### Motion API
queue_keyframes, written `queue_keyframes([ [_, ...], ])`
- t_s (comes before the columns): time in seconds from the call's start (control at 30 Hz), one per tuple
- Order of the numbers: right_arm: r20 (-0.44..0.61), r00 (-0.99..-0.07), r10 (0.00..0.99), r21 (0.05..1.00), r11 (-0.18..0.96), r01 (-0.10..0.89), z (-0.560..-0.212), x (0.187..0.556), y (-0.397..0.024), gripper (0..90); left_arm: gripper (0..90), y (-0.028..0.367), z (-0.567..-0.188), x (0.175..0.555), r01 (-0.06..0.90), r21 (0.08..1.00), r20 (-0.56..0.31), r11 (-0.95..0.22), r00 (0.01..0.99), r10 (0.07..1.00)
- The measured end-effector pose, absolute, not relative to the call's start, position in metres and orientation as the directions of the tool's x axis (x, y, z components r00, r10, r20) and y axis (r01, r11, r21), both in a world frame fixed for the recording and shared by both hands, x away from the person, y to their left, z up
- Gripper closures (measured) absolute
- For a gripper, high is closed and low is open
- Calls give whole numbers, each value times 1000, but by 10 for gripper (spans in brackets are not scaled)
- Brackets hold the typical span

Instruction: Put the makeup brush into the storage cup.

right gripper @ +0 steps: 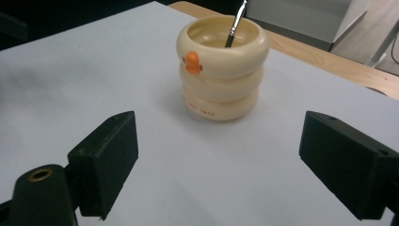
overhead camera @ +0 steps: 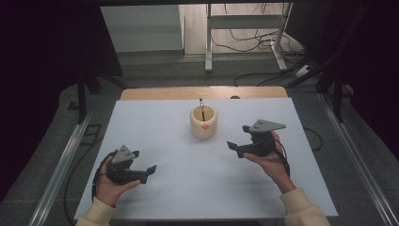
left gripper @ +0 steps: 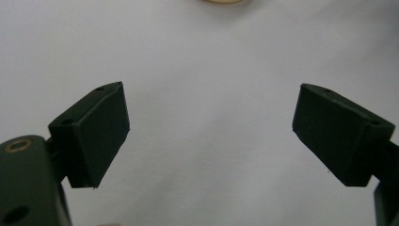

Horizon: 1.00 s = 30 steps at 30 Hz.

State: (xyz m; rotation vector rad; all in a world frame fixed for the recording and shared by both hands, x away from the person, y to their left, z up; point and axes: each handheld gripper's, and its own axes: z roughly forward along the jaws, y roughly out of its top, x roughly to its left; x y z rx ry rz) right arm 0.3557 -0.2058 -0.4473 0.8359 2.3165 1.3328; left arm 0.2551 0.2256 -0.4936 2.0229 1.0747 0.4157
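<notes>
High view: a cream ringed cup (overhead camera: 203,122) with a brush (overhead camera: 201,107) standing in it was recorded on the white table (overhead camera: 188,188), toward its far middle; the left gripper (overhead camera: 141,172) and right gripper (overhead camera: 237,137) were held nearer, well apart from it. Left gripper view: jaws were seen spread wide over bare table, nothing held. Right gripper view: jaws were likewise spread, the cup (right gripper: 221,70) ahead between them, untouched.

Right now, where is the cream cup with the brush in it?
In the high view the cream cup stands toward the table's far middle, ahead of both grippers and nearer the right gripper.
</notes>
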Motion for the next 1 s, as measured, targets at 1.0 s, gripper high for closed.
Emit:
queue_keyframes([
  [1.0,-12,-651,759,802,396,447,-492,315,-293,122,118,220,-501,259,561,748,-70,-356,599,798],
])
